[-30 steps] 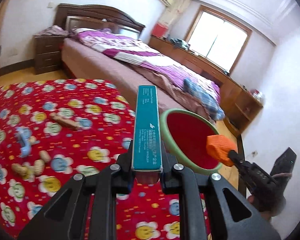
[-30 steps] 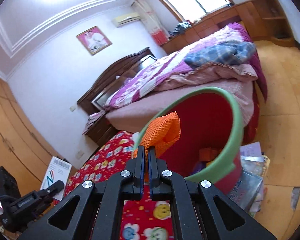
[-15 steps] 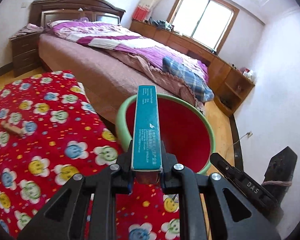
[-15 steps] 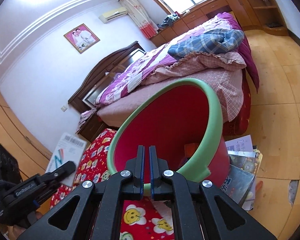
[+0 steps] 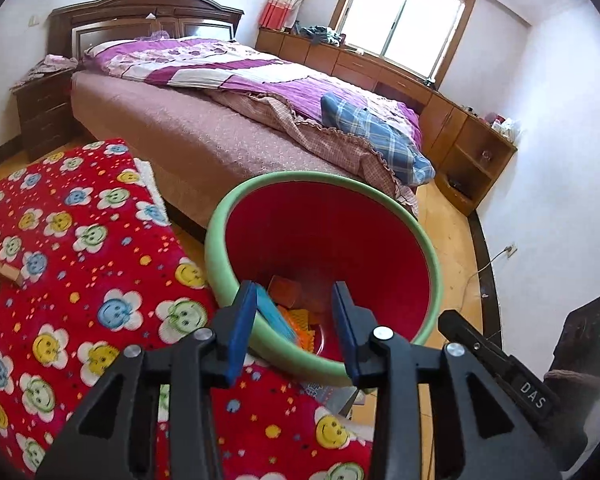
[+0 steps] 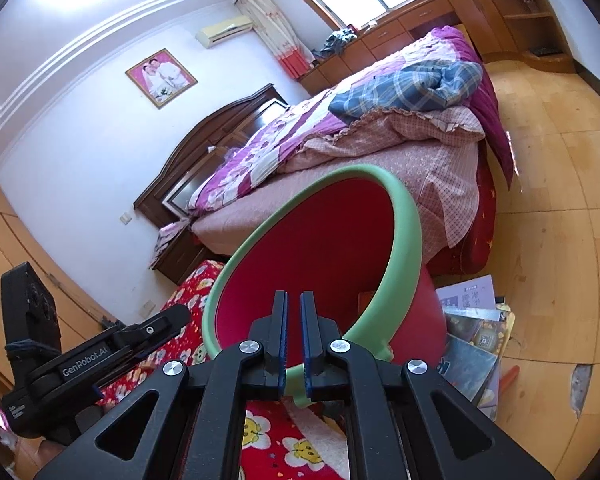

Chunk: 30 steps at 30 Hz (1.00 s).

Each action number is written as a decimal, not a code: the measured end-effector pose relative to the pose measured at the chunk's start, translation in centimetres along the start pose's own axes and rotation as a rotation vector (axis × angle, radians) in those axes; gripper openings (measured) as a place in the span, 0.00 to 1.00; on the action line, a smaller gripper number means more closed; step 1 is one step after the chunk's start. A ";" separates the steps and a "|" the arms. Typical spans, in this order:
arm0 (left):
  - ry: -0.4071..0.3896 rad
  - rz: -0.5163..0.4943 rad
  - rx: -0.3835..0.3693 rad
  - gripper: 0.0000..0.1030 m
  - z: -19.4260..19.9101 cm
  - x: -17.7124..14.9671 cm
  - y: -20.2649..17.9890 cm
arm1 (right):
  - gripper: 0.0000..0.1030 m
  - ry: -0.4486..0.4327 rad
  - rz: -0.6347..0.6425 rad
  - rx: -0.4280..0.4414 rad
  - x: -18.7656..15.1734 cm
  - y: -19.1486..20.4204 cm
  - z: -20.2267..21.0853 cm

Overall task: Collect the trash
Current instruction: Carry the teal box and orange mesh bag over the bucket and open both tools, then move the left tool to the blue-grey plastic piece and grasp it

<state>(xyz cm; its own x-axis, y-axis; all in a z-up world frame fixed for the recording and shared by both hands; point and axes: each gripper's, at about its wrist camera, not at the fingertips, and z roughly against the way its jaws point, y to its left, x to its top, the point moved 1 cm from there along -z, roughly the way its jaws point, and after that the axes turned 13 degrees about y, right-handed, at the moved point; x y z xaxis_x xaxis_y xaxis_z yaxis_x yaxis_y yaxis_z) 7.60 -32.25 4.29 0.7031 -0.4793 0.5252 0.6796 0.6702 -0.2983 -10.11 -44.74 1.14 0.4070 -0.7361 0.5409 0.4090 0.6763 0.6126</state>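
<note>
Now we see red bin (image 5: pixel 328 240), green-rimmed, teal box (image 5: pixel 278 318) inside | left gripper (image 5: pixel 294 330) wide open, empty | right gripper (image 6: pixel 293 344) narrowly parted, empty.

The left tool (image 5: pixel 294 322) covers the near rim of the bin (image 5: pixel 431 248); the teal box (image 5: pixel 278 317) inside peeks out only partly, its print too small to read; orange bits (image 5: pixel 300 330) under it are mostly hidden; the wood block (image 5: pixel 2 269) on the tabletop (image 5: pixel 100 248) is cut off by the pic's edge; the right tool (image 6: pixel 293 336) hides the bin's bottom, & the books (image 6: pixel 470 344) sit half behind the bin.
</note>
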 end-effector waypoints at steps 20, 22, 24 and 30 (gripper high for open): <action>-0.095 0.217 0.217 0.38 9.9 -6.0 11.4 | 0.31 0.127 0.167 0.060 -3.3 8.1 -3.0; -0.102 0.256 0.245 0.38 10.5 -6.4 13.0 | 0.35 0.152 0.184 0.062 -3.9 8.8 -3.7; -0.098 0.297 0.279 0.38 11.0 -6.8 14.8 | 0.40 0.174 0.201 0.056 -4.6 9.4 -4.4; -0.071 0.420 0.372 0.38 11.6 -7.7 20.1 | 0.44 0.220 0.225 0.044 -5.5 10.0 -6.0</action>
<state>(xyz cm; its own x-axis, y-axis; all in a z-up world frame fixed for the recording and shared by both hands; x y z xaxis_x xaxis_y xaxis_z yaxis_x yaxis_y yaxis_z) 13.45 -8.53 3.52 0.8727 -0.0974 0.4784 0.2160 0.9558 -0.1994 -3.37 -33.71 0.88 0.6525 -0.5408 0.5309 0.2548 0.8163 0.5184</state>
